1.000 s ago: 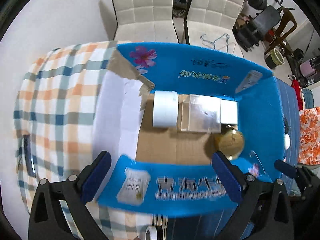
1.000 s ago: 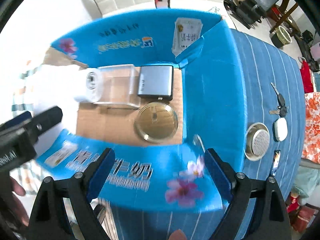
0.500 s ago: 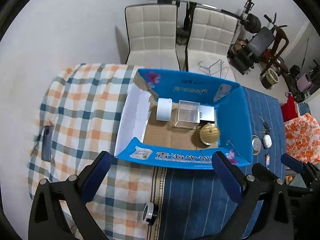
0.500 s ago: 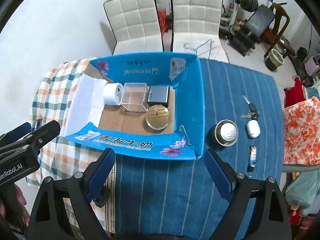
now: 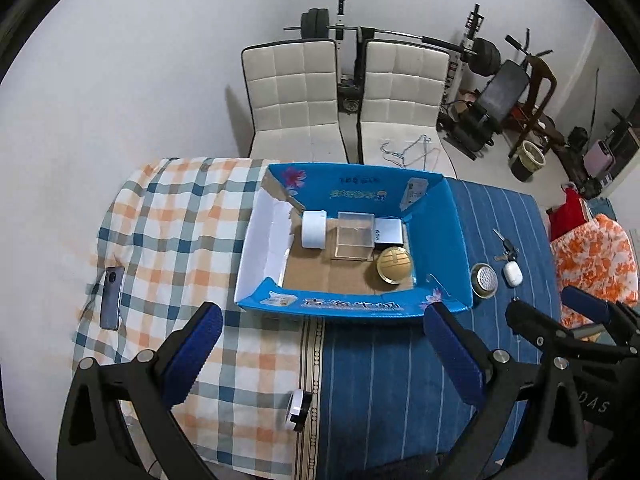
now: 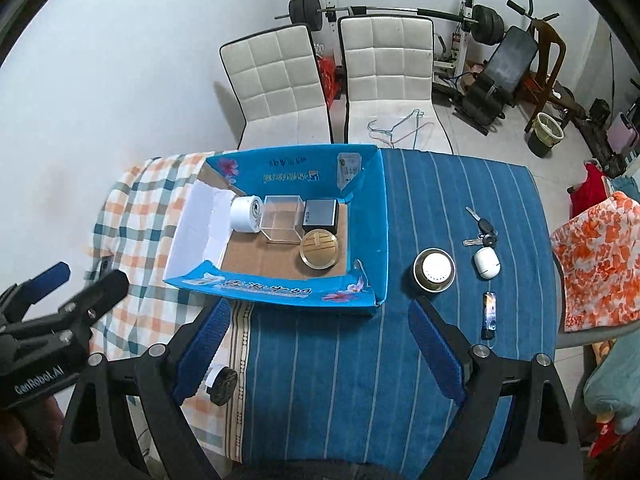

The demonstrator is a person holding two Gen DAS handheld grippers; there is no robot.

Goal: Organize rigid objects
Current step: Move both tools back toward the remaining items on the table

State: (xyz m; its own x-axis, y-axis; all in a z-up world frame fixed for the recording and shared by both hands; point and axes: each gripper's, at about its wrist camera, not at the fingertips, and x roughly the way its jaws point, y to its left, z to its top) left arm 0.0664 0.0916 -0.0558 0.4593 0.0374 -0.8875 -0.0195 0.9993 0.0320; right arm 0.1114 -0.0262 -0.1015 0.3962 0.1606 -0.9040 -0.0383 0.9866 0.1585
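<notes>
Rigid objects sat partly sorted: inside the blue cardboard box [image 6: 372,216] we saw a white roll [image 6: 246,219], a clear plastic cube [image 6: 280,218], a grey case [image 6: 320,213] and a round gold tin [image 6: 319,253], the first three in a row along the far wall and the tin just in front of the case.

To the right of the box, on the blue striped cloth [image 6: 360,380], lay a round metal tin [image 6: 434,269], a white earbud case [image 6: 487,263] near it, a bunch of keys [image 6: 482,232] beyond that, and a small lighter [image 6: 489,314] nearer us. A phone [image 5: 111,298] rested on the checked cloth [image 5: 168,240] well left of the box, and a small black-and-white roll [image 5: 297,410] lay at the seam between the cloths, close under our tools.

We held our left gripper [image 5: 320,332] and right gripper [image 6: 320,330] above the near side of the table, each with fingers spread wide and gripping nothing. The box's near flap stood between us and its contents.
</notes>
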